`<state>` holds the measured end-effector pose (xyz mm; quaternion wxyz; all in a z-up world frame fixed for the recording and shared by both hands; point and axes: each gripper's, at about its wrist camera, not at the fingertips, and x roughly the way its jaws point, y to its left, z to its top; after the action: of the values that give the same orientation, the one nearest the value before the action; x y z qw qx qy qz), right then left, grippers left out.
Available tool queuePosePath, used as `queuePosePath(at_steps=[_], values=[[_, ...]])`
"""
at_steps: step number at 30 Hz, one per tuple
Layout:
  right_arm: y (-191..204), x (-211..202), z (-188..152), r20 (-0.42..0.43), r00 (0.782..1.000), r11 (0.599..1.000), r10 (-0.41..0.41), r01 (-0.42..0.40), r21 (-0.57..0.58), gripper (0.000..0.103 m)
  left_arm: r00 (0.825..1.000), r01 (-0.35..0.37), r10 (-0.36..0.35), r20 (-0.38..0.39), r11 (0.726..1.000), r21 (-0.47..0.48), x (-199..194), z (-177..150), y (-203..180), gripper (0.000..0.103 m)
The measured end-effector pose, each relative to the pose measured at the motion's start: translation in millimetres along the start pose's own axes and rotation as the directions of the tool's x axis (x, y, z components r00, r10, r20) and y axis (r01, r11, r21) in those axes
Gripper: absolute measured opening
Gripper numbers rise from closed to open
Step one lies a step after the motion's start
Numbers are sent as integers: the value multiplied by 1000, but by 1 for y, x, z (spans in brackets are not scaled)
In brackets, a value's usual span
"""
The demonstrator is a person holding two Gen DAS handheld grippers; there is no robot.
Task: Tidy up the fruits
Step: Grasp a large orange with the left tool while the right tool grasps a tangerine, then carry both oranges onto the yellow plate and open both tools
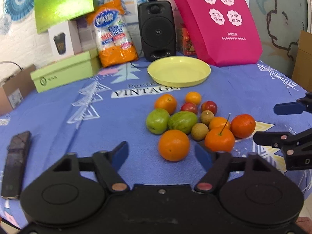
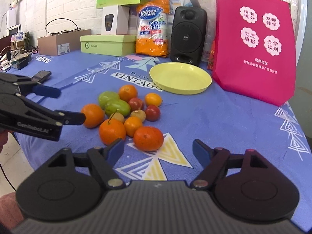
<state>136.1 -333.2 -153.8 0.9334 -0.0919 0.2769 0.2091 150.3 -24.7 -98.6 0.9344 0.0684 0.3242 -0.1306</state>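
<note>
A cluster of fruit lies on the blue tablecloth: several oranges, two green fruits (image 1: 182, 121), two red plums (image 1: 189, 107) and two brown longans (image 1: 199, 131). An empty yellow plate (image 1: 179, 71) (image 2: 180, 78) sits behind them. My left gripper (image 1: 162, 154) is open, just in front of the nearest orange (image 1: 173, 145). My right gripper (image 2: 158, 151) is open, just in front of a dark orange (image 2: 148, 138). Each gripper shows in the other's view, at the fruit's side: the right one (image 1: 276, 121), the left one (image 2: 66, 105).
A black speaker (image 1: 157, 29), a pink bag (image 1: 218, 23), an orange packet of cups (image 1: 114, 37) and green boxes (image 1: 64, 71) stand along the back. A dark phone (image 1: 16, 162) lies at the left. The table's edge is at the near left in the right wrist view.
</note>
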Motion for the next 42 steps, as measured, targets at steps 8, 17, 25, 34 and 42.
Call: queuePosePath(at_steps=[8, 17, 25, 34, 42], values=[[-2, 19, 0, -28, 1000, 1000, 4, -4, -2, 72, 999, 33, -35, -42, 999, -27, 32, -1, 0, 52], [1, 42, 3, -61, 998, 1000, 24, -24, 1, 57, 996, 69, -72, -58, 996, -63, 44, 3, 7, 41], [0, 53, 3, -49, 996, 997, 71, -69, 26, 40, 996, 65, -69, -59, 996, -68, 43, 3, 4, 41], [-1, 40, 0, -36, 997, 996, 68, -66, 55, 40, 996, 57, -61, -60, 995, -77, 36, 2, 6, 40], [-12, 14, -2, -19, 999, 996, 46, -45, 75, 39, 999, 49, -50, -10, 995, -92, 6, 12, 18, 40]])
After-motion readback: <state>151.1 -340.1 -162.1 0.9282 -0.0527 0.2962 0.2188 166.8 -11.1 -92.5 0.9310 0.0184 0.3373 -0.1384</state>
